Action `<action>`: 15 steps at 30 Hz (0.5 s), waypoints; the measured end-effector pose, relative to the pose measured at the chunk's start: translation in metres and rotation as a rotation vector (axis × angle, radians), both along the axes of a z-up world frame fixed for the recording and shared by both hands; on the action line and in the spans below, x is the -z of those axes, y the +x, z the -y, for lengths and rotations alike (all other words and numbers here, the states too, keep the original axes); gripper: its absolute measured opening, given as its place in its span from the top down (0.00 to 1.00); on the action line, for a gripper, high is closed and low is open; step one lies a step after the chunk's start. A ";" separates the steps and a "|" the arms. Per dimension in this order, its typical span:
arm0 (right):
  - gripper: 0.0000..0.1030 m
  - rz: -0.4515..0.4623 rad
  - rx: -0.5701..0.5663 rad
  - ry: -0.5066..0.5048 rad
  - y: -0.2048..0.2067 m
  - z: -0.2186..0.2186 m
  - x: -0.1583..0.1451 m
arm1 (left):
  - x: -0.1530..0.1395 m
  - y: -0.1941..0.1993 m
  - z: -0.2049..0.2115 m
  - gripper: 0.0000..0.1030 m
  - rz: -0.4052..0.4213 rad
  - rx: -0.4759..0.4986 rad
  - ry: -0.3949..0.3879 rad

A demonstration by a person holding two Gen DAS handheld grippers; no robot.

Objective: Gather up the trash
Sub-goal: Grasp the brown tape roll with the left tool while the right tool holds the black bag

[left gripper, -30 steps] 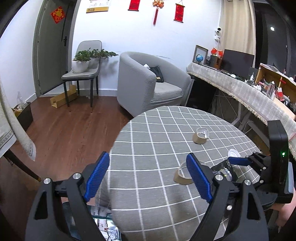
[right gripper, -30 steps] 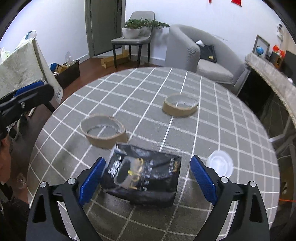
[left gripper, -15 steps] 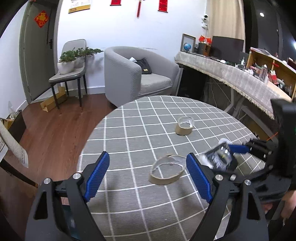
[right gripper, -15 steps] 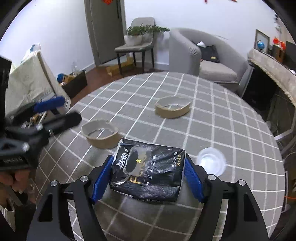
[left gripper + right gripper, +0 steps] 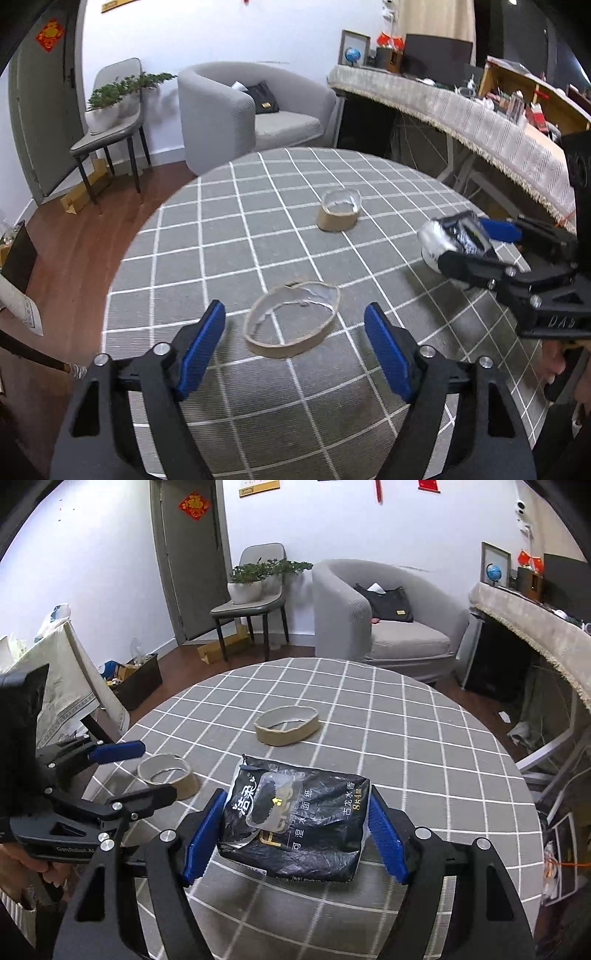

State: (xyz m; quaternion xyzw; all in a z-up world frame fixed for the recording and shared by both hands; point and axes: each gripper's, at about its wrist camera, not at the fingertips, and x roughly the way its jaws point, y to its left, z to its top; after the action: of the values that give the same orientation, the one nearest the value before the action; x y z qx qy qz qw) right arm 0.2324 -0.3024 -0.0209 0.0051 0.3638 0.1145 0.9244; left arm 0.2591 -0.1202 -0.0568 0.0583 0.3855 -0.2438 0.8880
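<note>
My right gripper is shut on a black wet-wipe packet and holds it above the round grey checked table; the packet also shows in the left wrist view. My left gripper is open, its blue pads on either side of a torn cardboard tape ring that lies on the table; this ring also shows in the right wrist view. A second cardboard ring lies farther back on the table, also in the right wrist view.
A grey armchair and a chair with potted plants stand behind the table. A long cloth-covered desk runs along the right. A dark bin with rubbish sits on the wooden floor at the left.
My right gripper has closed on the black packet and lifted it off the table. My left gripper has moved over the table until its pads flank the near cardboard ring.
</note>
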 end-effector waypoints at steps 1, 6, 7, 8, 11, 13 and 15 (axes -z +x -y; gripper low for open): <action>0.27 -0.001 0.003 0.004 0.000 0.002 0.000 | 0.001 0.001 0.002 0.27 -0.005 0.004 0.005; 0.27 -0.016 0.005 0.002 0.002 0.005 0.004 | 0.005 0.004 0.010 0.39 -0.028 0.009 0.015; 0.27 -0.017 0.005 0.002 0.002 0.005 0.004 | 0.005 0.004 0.011 0.40 -0.030 0.010 0.015; 0.27 -0.018 0.008 0.003 0.002 0.006 0.004 | 0.005 0.005 0.012 0.45 -0.034 0.011 0.014; 0.27 -0.018 0.010 0.008 0.004 0.010 0.003 | 0.006 0.005 0.013 0.49 -0.036 0.009 0.013; 0.27 -0.013 0.012 0.010 0.004 0.007 0.001 | 0.005 0.005 0.011 0.49 -0.033 0.007 0.004; 0.27 -0.009 0.012 0.011 0.005 0.006 -0.001 | 0.003 0.004 0.009 0.49 -0.026 -0.003 -0.003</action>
State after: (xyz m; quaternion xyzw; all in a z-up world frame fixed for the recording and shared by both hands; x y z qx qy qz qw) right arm 0.2373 -0.3080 -0.0201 0.0127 0.3674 0.1111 0.9233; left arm 0.2630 -0.1294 -0.0594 0.0531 0.3969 -0.2439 0.8833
